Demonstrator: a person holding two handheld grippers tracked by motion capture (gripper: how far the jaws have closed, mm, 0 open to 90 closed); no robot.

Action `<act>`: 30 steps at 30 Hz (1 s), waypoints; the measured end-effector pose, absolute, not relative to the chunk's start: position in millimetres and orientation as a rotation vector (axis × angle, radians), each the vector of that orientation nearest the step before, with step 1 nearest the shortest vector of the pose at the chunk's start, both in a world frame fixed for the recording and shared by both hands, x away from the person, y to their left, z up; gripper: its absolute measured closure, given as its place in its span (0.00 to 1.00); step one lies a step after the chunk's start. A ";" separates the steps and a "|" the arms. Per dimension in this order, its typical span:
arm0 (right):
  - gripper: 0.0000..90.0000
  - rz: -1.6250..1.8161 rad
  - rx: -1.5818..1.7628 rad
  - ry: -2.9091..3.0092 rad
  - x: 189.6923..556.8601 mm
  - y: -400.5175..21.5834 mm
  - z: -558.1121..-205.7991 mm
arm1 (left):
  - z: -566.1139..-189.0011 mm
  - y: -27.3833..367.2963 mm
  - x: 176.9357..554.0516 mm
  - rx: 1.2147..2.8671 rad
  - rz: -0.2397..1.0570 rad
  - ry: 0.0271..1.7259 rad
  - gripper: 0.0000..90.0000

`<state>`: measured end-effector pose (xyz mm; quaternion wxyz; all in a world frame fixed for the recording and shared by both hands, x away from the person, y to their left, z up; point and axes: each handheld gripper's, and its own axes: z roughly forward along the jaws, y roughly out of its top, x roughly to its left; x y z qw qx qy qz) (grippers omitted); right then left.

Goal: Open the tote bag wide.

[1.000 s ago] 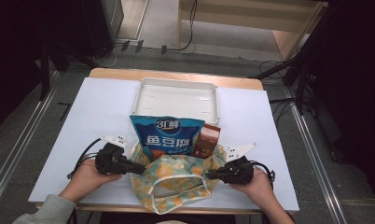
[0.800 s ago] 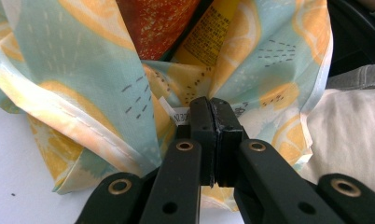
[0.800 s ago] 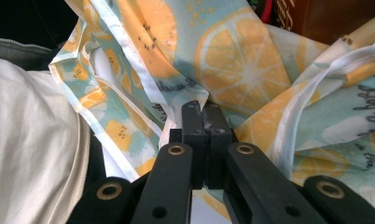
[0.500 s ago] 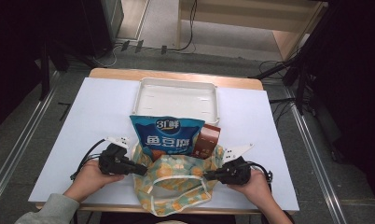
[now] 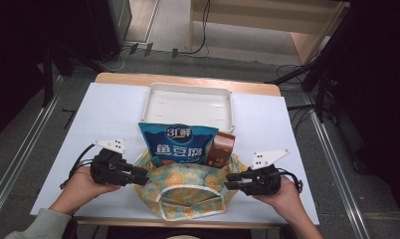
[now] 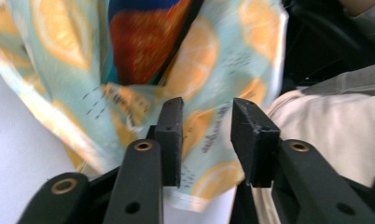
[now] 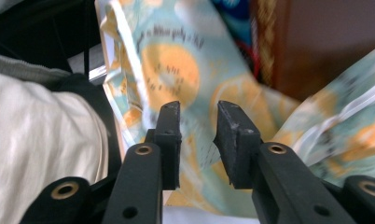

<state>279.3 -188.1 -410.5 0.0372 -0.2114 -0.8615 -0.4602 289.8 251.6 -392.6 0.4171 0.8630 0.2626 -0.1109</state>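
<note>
**Both claws let go of the fabric bag**

Opened since a second ago: left claw (image 5: 144,178) and right claw (image 5: 229,181), each then pinched tight on a side edge of the orange-print fabric bag (image 5: 184,191), now parted with jaws just having spread. Lifted slightly too, both hands, judging by the high view. Seen along the left claw (image 6: 205,140): cloth of the bag (image 6: 209,56) hanging in the gap and behind it, pads clear of it on both sides, moderately wide. Seen along the right claw (image 7: 198,140): narrower gap, printed cloth (image 7: 176,70) lying behind and between the jaws, not pressed.

Unmoved: blue snack packet (image 5: 179,145) and brown carton (image 5: 222,150), standing upright in the bag's far mouth, leaning toward the white tray (image 5: 188,105), which sits just behind them on the table (image 5: 108,114). Bag slumped flat at the near edge of the table, between the two hands, its rim open toward the person.

Likely meaning: release after tugging the bag open or straight, so either a fresh grip elsewhere on the rim or a reach for the packet and carton to come. Risk: slack cloth sagging shut again around the contents.
</note>
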 end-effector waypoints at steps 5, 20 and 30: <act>0.75 -1.431 -0.685 -2.660 287.7 -187.8 -404.3 | -380.4 250.3 291.4 2.166 -0.269 0.647 0.62; 0.63 -1.380 -0.701 -2.679 302.0 -178.0 -412.8 | -381.3 223.4 310.8 2.214 -0.237 0.654 0.48; 0.57 -1.330 -0.700 -2.681 303.4 -173.3 -420.2 | -397.3 212.0 314.5 2.255 -0.268 0.663 0.51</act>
